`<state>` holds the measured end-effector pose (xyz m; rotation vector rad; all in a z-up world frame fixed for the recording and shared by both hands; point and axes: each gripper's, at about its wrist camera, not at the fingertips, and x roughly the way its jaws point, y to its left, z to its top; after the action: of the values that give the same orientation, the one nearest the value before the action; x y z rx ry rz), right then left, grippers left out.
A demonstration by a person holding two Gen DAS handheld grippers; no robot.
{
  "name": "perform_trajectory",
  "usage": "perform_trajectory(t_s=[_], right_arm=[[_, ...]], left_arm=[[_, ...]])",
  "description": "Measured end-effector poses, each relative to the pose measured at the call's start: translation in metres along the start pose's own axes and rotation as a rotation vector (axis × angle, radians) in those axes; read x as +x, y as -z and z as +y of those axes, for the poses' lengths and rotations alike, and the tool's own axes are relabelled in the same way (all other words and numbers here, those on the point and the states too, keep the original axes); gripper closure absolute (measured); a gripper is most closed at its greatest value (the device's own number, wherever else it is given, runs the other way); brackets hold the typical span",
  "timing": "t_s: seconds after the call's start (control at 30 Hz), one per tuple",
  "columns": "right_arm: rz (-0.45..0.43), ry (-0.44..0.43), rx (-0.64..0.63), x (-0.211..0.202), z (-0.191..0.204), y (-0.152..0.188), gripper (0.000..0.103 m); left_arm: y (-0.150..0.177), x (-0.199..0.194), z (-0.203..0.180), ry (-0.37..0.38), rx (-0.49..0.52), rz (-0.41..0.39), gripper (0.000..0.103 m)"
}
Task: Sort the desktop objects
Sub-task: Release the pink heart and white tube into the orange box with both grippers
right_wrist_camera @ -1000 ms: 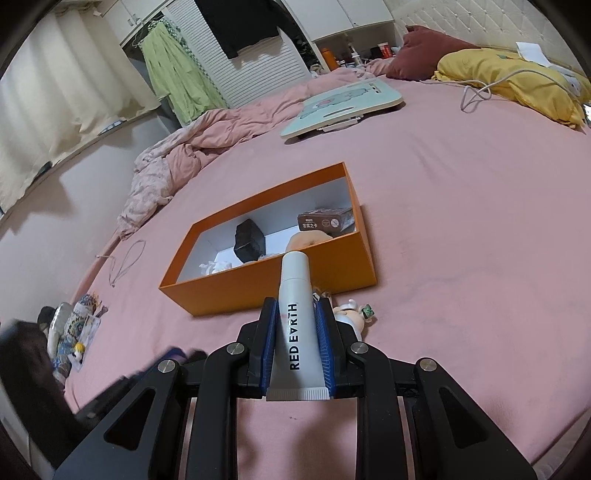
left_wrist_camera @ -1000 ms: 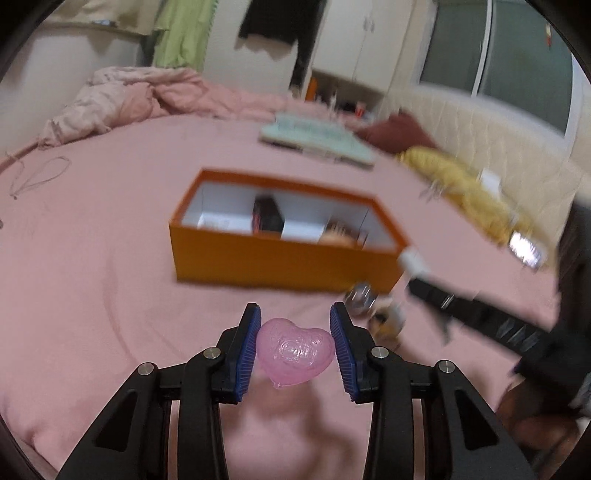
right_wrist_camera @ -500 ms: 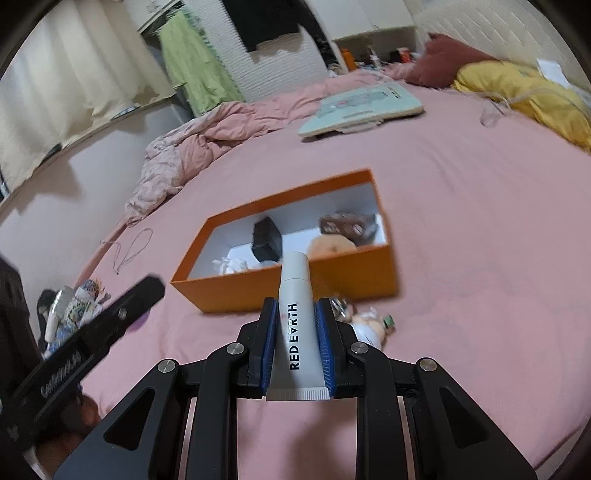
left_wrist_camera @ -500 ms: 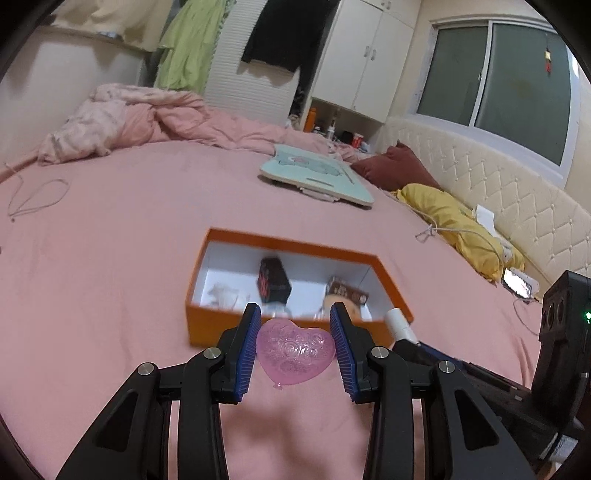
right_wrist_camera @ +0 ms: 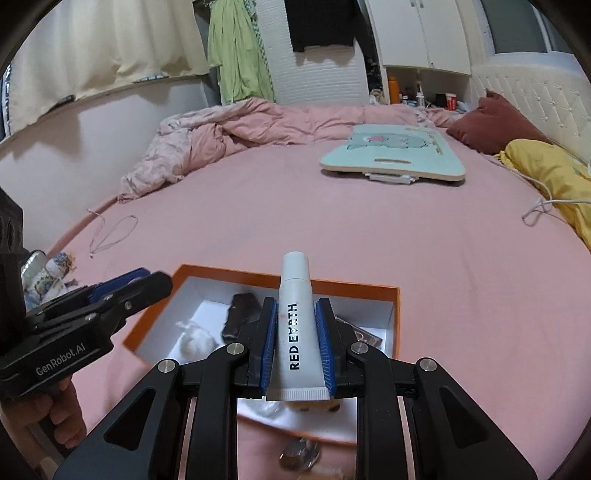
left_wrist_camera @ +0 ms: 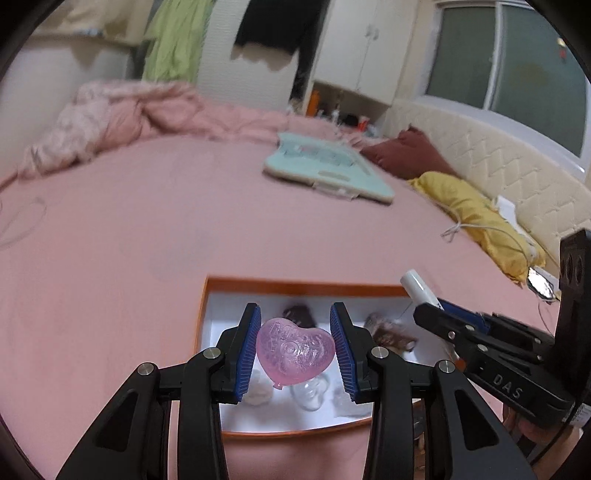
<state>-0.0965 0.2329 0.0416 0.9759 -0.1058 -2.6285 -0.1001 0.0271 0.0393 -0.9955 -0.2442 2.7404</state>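
Left wrist view: my left gripper clamps one pink heart between its blue pads, above the orange box.
Only here: my right gripper seen from the side, tube tip poking out.
Right wrist view: my right gripper squeezes one white tube, over the same one box.
Only here: a dark item and white wad inside, sharply; the heart is hidden.

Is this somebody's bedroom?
Most likely, yes. The orange box sits on a big pink bed with a crumpled quilt and pillows, and clothes hang by a white wardrobe.
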Motion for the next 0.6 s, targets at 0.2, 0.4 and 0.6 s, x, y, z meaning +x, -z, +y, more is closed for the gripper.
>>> perform_trajectory(t_s=[0.2,0.4,0.6], right_arm=[[0.044,-0.039,0.029,0.011,-0.001,0.008,0.081],[0.004,-0.048,0.066,0.003,-0.003,0.006,0.081],[-0.031,-0.032,0.124,-0.004,-0.013,0.001,0.079]], left_arm=[[0.002,0.003,0.006,-0.013,-0.018,0.015,0.066],[0.003,0.004,0.005,-0.017,-0.022,0.032,0.054],[0.005,-0.002,0.01,-0.001,-0.062,0.004,0.031]])
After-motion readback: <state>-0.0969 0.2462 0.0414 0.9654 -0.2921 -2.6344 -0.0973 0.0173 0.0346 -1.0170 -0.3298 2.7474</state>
